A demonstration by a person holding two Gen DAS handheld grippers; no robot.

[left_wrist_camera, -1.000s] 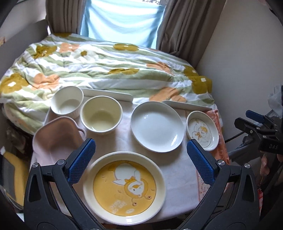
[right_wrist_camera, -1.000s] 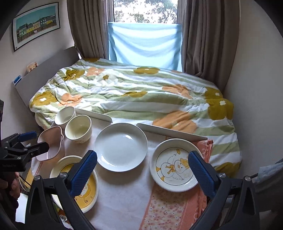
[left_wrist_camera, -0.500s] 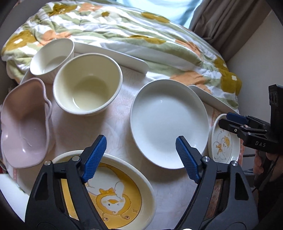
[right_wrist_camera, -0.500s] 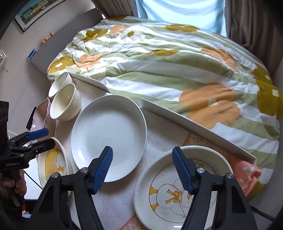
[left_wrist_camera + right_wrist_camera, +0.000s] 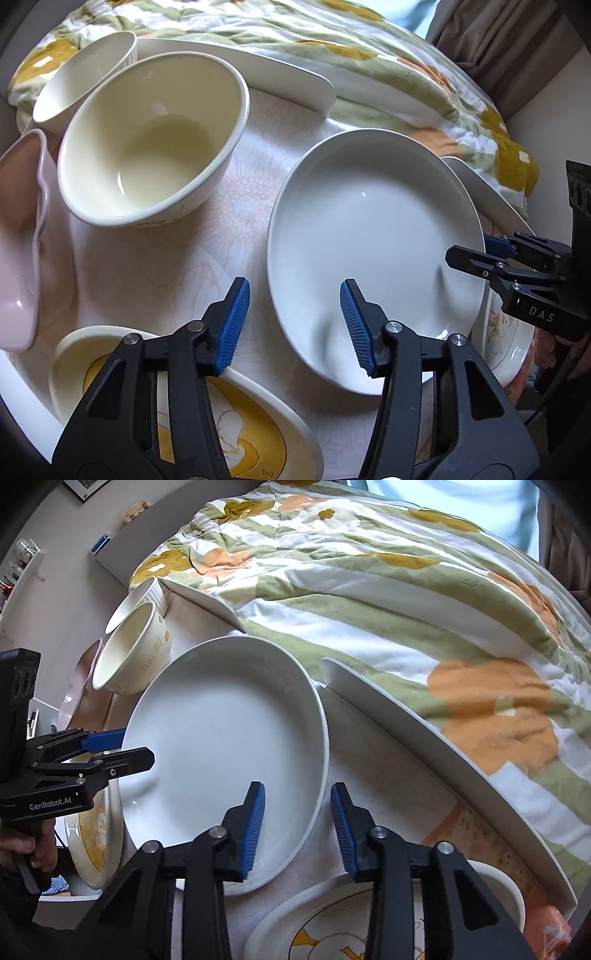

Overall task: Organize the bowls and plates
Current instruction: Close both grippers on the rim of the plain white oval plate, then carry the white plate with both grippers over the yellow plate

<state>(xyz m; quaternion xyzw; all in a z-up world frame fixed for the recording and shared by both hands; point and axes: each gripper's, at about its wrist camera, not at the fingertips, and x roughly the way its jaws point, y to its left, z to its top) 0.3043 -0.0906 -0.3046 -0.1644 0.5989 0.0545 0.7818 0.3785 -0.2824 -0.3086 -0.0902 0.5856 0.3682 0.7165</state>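
Both claws, left (image 5: 291,325) and right (image 5: 297,827), tilt steeply down, closing astride the white plate's (image 5: 373,236) rim.

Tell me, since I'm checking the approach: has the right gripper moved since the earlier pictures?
Yes. The right gripper came down toward the white plate; its closing jaws now straddle the plate's rim.

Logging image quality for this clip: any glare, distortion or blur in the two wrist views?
Left wrist view: strong fisheye bending at the edges, dark vignette corners, small highlights on the white plate and cream bowl, soft tool shadows on the plate, mostly sharp. Right wrist view: same barrel distortion curving the table edge, even daylight, no harsh glare, bedspread slightly soft.
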